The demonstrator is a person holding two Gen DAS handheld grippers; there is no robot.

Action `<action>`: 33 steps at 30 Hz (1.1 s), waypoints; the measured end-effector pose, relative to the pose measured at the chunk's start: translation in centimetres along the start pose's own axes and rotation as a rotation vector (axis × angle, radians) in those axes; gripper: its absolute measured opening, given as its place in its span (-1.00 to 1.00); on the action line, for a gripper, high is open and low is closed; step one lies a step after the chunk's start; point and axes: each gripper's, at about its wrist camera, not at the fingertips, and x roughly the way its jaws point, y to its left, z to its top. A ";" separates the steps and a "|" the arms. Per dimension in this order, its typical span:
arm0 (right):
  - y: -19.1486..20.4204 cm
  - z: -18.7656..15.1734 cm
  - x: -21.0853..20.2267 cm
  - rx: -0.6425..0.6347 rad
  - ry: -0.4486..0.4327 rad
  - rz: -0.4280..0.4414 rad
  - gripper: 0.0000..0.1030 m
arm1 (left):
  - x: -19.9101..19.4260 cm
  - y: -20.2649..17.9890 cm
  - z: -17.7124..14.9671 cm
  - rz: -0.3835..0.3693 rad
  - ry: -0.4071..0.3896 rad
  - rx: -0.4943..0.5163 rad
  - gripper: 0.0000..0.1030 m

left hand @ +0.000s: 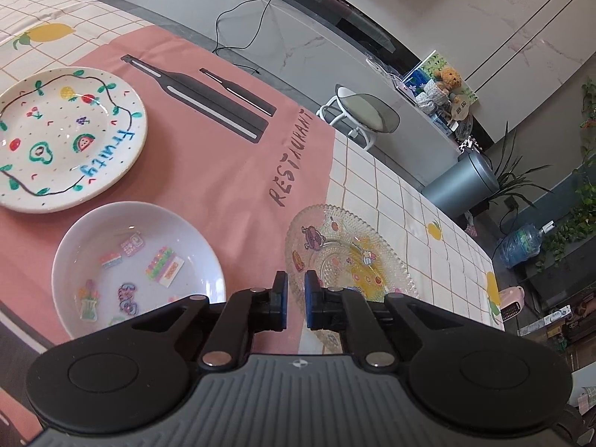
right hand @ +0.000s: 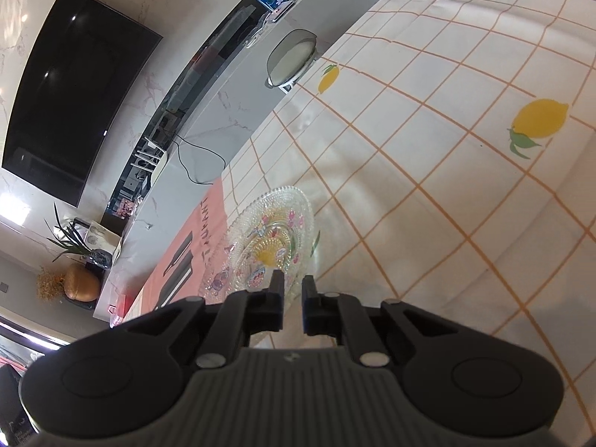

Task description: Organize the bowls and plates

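In the left wrist view a cream plate [left hand: 63, 138] painted with fruit lies at the far left. A white bowl [left hand: 138, 264] with stickers inside sits nearer, left of my left gripper [left hand: 296, 279]. A clear glass plate [left hand: 350, 257] with stickers lies just right of the fingertips. The left jaws stand a narrow gap apart and hold nothing, above the table. In the right wrist view the same glass plate [right hand: 272, 238] lies just beyond my right gripper [right hand: 293, 283], whose jaws also stand a narrow gap apart and empty.
The table wears a pink runner [left hand: 223, 141] over a checked lemon cloth [right hand: 447, 149]. Its far edge runs past a stool [left hand: 365, 111]. A grey bin [left hand: 462, 182] and water bottle [left hand: 521, 244] stand on the floor beyond.
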 end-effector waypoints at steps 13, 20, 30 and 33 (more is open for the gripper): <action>0.0 -5.7 -7.0 -0.040 -0.002 0.022 -0.86 | -6.8 2.4 -3.7 -0.037 -0.005 0.006 -0.82; -0.2 -9.7 -10.7 -0.041 0.005 0.028 -0.86 | -10.5 3.5 -6.0 -0.036 -0.011 0.041 -0.82; -1.6 -13.9 -13.9 -0.010 0.052 0.025 -0.85 | -13.6 6.0 -9.2 -0.012 0.036 0.061 -0.82; -2.1 -14.7 -14.0 -0.004 0.072 0.018 -0.85 | -13.9 6.7 -9.9 -0.006 0.048 0.070 -0.82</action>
